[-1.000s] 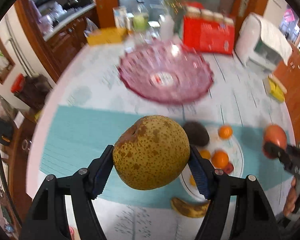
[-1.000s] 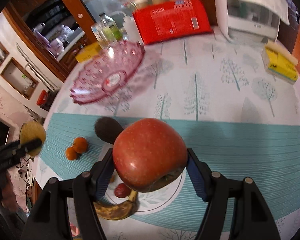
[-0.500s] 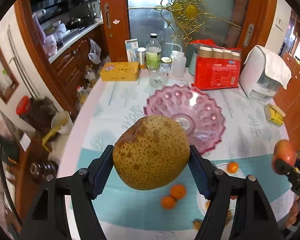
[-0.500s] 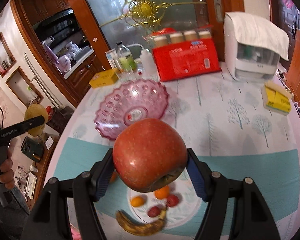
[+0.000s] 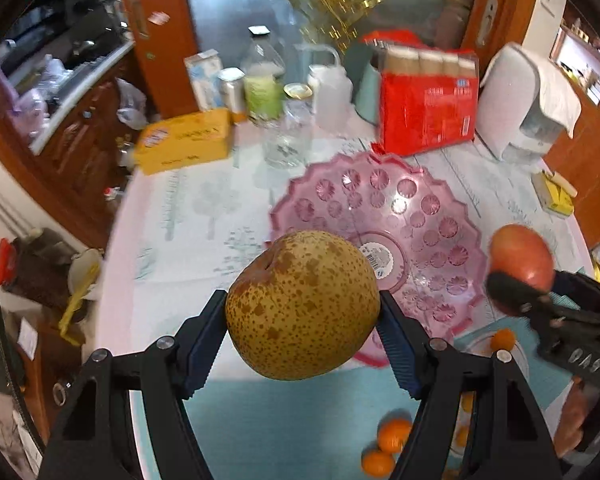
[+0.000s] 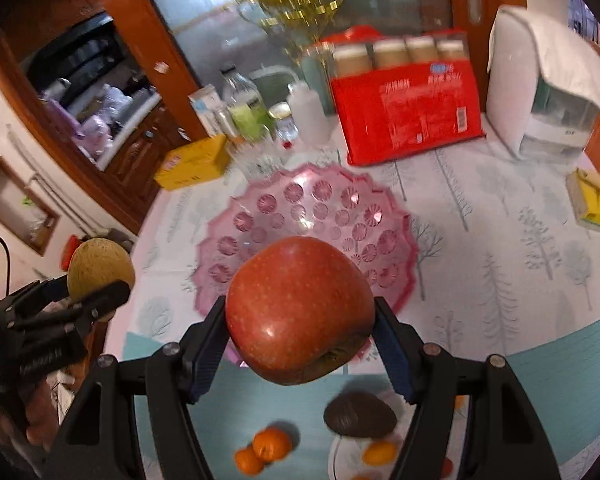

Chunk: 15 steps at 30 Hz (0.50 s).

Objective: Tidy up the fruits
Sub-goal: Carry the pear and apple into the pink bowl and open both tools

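Blue-padded jaws of the left gripper (image 5: 302,322) stand about half open, clamped on a speckled pear (image 5: 302,306) that fills the gap between them. The right gripper (image 6: 298,326) has its jaws equally parted around a red apple (image 6: 298,310), pads pressing both flanks. Both fruits hang in the air over the near rim of the pink bowl (image 6: 292,204), which sits on the surface with nothing in it (only a sticker shows at its centre). Nearer than the bowl, on the teal mat (image 6: 560,392), lie two loose tangerines (image 6: 266,450), a dark avocado (image 6: 360,414) at the edge of a white plate (image 6: 336,454), and more small fruit on that plate, partly hidden by the jaws. A red pack (image 6: 408,120), bottles and a yellow box (image 6: 194,162) stand beyond the bowl.

By my reading the sorting has barely begun: nothing is in the bowl yet, two fruits are about to go in, and the avocado, tangerines and plate fruit all remain.
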Motion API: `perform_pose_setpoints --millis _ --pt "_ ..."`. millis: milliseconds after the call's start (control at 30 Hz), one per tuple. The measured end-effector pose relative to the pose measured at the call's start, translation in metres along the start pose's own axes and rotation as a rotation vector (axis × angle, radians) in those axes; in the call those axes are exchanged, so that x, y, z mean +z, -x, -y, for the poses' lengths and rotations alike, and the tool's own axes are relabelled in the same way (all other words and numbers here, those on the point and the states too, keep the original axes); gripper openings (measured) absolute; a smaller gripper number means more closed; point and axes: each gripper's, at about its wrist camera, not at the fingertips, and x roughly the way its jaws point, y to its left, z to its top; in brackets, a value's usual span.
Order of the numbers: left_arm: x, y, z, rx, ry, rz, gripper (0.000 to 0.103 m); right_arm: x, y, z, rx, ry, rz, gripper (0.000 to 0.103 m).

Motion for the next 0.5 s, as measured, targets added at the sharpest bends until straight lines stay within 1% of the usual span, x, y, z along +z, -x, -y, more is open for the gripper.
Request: perform_pose_setpoints --millis 133,167,233,300,333,433,500 --pt "0.007 -0.057 0.012 -0.063 -0.008 -0.052 0.071 -0.003 -0.052 0.008 -0.043 -0.025 -0.066 0.069" --pt "0.008 -0.068 0.016 -0.073 -0.012 -0.062 0.071 -0.004 -0.060 0.009 -0.056 -0.025 -0.076 0.069" --pt "0.008 -0.092 0.023 -0.065 -0.015 -0.082 0.071 -0.006 -0.074 0.015 -0.101 -0.030 -0.095 0.069" --pt "0.009 -0.114 0.026 -0.087 -0.007 -0.117 0.071 -0.008 -0.087 0.021 -0.113 -0.022 -0.126 0.069" --pt "0.009 -0.121 0.028 -0.089 -0.005 -0.128 0.071 -0.009 -0.093 0.024 -0.116 -0.018 -0.139 0.069" --pt "0.008 -0.140 0.033 -0.078 -0.018 -0.141 0.071 -0.011 -0.097 0.021 -0.126 0.027 -0.140 0.070" --pt "0.008 -0.145 0.035 -0.079 -0.024 -0.126 0.071 -0.010 -0.098 0.019 -0.136 0.044 -0.137 0.070"
